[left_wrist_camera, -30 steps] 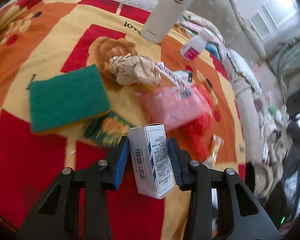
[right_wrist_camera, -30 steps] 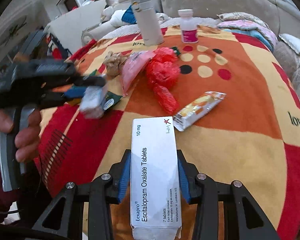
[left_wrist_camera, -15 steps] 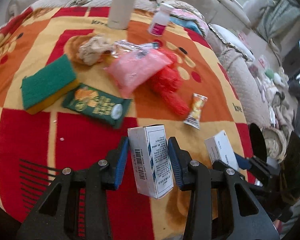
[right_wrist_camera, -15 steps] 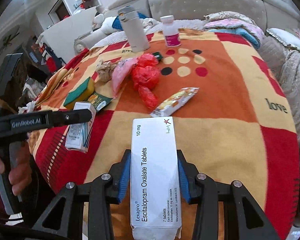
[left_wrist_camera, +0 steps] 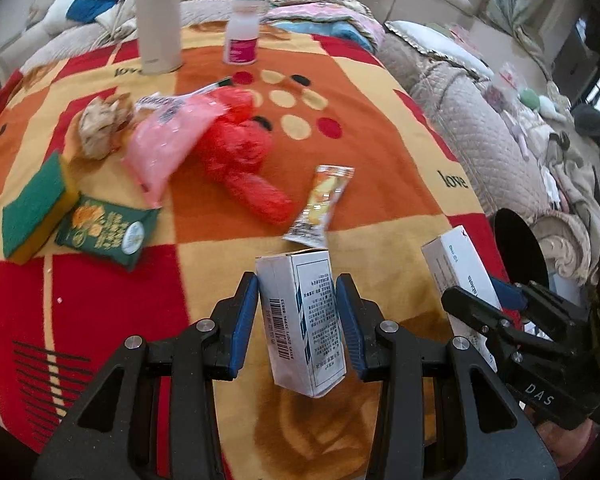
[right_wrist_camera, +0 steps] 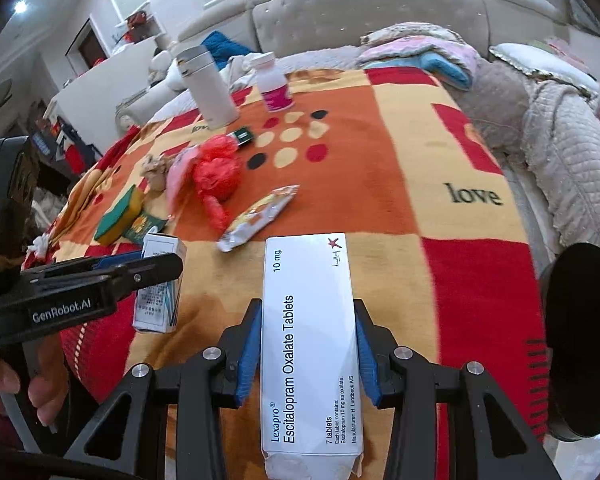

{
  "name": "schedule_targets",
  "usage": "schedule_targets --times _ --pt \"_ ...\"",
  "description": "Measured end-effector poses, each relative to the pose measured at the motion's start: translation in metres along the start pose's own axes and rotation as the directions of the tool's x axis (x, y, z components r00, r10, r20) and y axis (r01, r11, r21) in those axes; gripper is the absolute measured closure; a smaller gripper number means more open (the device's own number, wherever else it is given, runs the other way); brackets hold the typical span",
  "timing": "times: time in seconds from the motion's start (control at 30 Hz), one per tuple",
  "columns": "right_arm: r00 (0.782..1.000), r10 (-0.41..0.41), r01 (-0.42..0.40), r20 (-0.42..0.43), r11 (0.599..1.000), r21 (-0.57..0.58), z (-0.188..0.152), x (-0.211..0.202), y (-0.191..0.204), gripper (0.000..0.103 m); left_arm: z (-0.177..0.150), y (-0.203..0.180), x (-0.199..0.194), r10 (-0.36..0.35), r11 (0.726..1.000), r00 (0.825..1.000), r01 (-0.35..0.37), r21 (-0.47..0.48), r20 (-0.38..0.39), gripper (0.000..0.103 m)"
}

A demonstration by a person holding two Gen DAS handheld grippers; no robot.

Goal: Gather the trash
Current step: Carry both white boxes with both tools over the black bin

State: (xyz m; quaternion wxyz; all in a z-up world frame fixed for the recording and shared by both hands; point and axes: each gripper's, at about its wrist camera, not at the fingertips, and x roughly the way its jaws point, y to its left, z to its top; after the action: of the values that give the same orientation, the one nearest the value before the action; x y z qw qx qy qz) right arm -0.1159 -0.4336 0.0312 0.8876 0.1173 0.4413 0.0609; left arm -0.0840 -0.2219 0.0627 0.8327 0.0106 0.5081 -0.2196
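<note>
My left gripper [left_wrist_camera: 296, 322] squeezes a small card box [left_wrist_camera: 300, 320] at the bottom middle. My right gripper [right_wrist_camera: 308, 356] squeezes a long flat pill box [right_wrist_camera: 310, 344]. A crinkly wrapper [left_wrist_camera: 320, 204] lies on the fuzzy blanket [left_wrist_camera: 380, 184].

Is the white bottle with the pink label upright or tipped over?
Upright. The white bottle stands on its base on the blanket, cap on top.

The right gripper [right_wrist_camera: 308, 354] clamps a long white cardboard tablet box [right_wrist_camera: 310, 340] between blue pads; at left, the left gripper [right_wrist_camera: 156, 268] grips a small white carton [right_wrist_camera: 158, 300]; a red crumpled plastic bag [right_wrist_camera: 216, 172] lies on the patterned blanket [right_wrist_camera: 380, 184].
</note>
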Motion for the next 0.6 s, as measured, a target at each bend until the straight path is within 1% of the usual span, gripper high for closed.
schedule_targets --times 0.27,0.6 --pt "0.999 -0.035 0.033 0.025 0.998 0.047 -0.003 -0.014 -0.029 0.062 0.003 -0.035 0.009 -0.006 0.999 1.000 0.007 0.050 -0.009 0.065" --pt "0.994 -0.101 0.094 0.046 0.987 0.133 -0.011 -0.037 -0.080 0.062 0.006 -0.088 0.022 -0.057 0.992 0.998 0.060 0.113 -0.027 0.065"
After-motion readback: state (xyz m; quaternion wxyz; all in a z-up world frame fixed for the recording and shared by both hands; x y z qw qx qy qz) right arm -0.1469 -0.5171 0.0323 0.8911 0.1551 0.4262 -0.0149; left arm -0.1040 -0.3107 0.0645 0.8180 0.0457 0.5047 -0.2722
